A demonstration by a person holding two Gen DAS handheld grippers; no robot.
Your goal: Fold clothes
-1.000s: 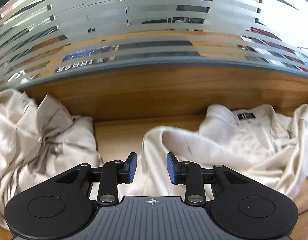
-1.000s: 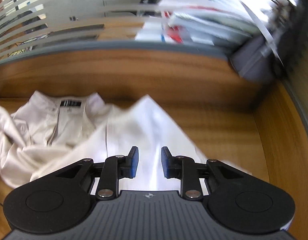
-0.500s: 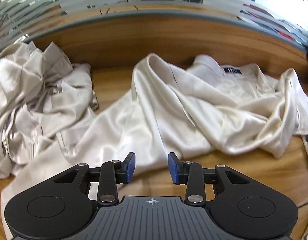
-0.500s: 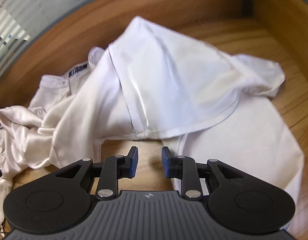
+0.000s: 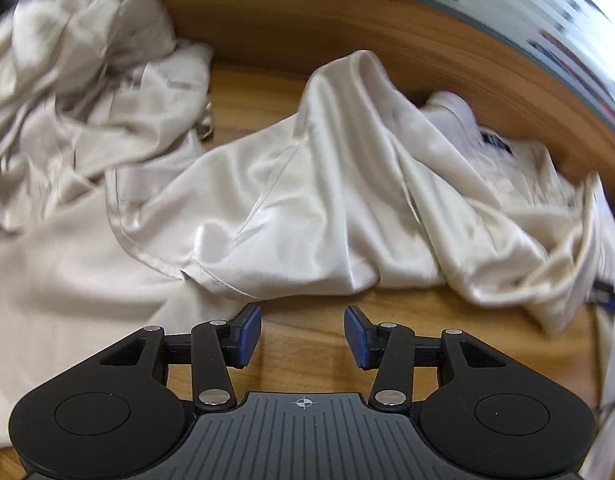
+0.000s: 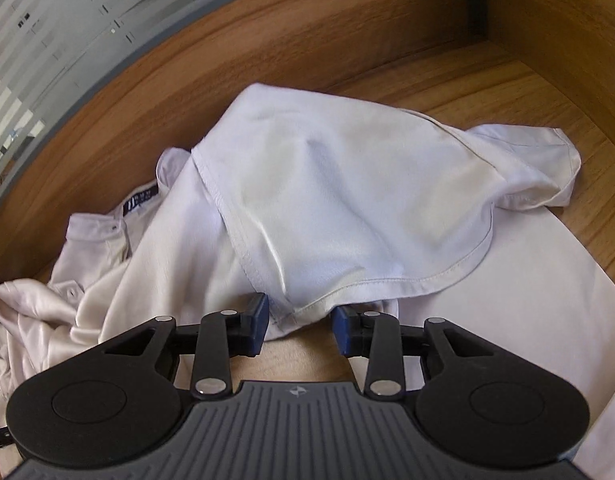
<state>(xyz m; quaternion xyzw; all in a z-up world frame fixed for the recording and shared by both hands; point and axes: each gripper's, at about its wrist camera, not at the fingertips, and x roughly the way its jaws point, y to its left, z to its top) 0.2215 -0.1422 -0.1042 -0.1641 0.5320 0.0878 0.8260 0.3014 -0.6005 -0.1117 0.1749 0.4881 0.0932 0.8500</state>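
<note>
Bright daylight floods my views; the satin shirt (image 6: 347, 208) glares white. My left view smears with motion blur, and fisheye bends the edges.

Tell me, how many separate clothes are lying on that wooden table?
2 that I can tell apart: a crumpled cream garment at the far left, and a cream shirt with a dark collar label spread across the middle. More may be hidden in the folds.
</note>
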